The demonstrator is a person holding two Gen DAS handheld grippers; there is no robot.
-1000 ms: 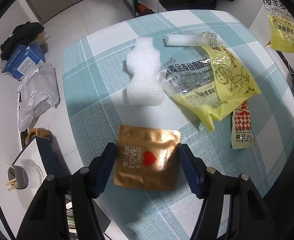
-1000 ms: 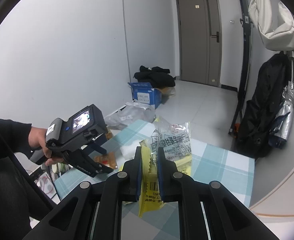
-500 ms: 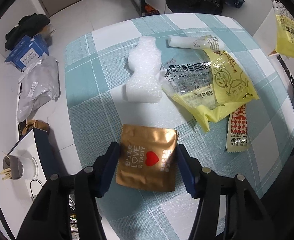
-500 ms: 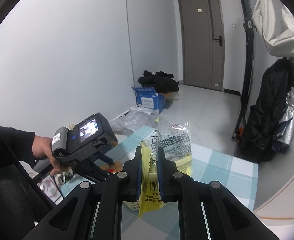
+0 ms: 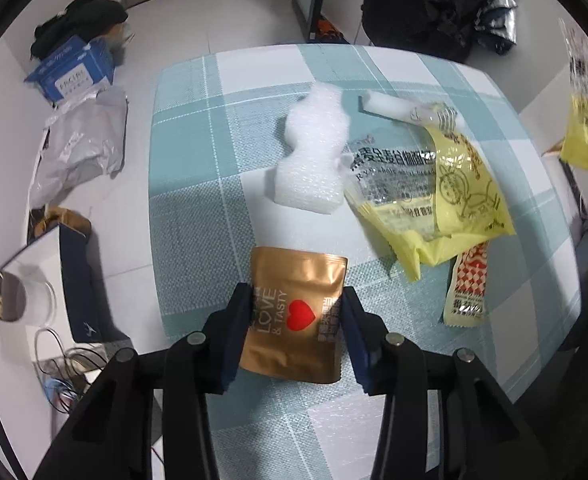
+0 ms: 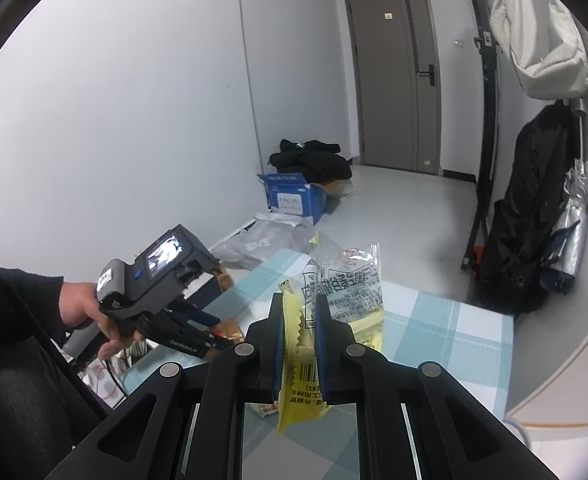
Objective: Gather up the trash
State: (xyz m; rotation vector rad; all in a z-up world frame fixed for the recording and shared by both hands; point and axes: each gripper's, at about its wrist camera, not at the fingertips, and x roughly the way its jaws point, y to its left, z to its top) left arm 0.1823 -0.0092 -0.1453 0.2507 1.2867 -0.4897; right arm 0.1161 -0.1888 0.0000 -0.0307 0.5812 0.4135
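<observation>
A gold pouch [image 5: 296,312] with a red heart sits between the fingers of my left gripper [image 5: 297,320], which press its two edges above the checked table [image 5: 198,208]. On the table lie a white foam piece [image 5: 314,156], a yellow and clear wrapper [image 5: 426,184], a white roll [image 5: 398,108] and a red-checked sachet [image 5: 468,292]. My right gripper [image 6: 300,320] is shut on another yellow and clear wrapper [image 6: 344,292] and holds it up above the table. The left gripper also shows in the right wrist view [image 6: 210,340].
On the floor left of the table are a blue box [image 5: 72,72], black clothes [image 5: 82,20], a grey plastic bag [image 5: 82,144], a dark open box [image 5: 66,276] and a cup with sticks [image 5: 6,296]. A black coat [image 6: 534,216] hangs near a door [image 6: 394,80].
My left gripper's fingers have closed in onto the gold pouch's edges and the pouch has risen with them. My right gripper still holds its wrapper and has shifted slightly.
</observation>
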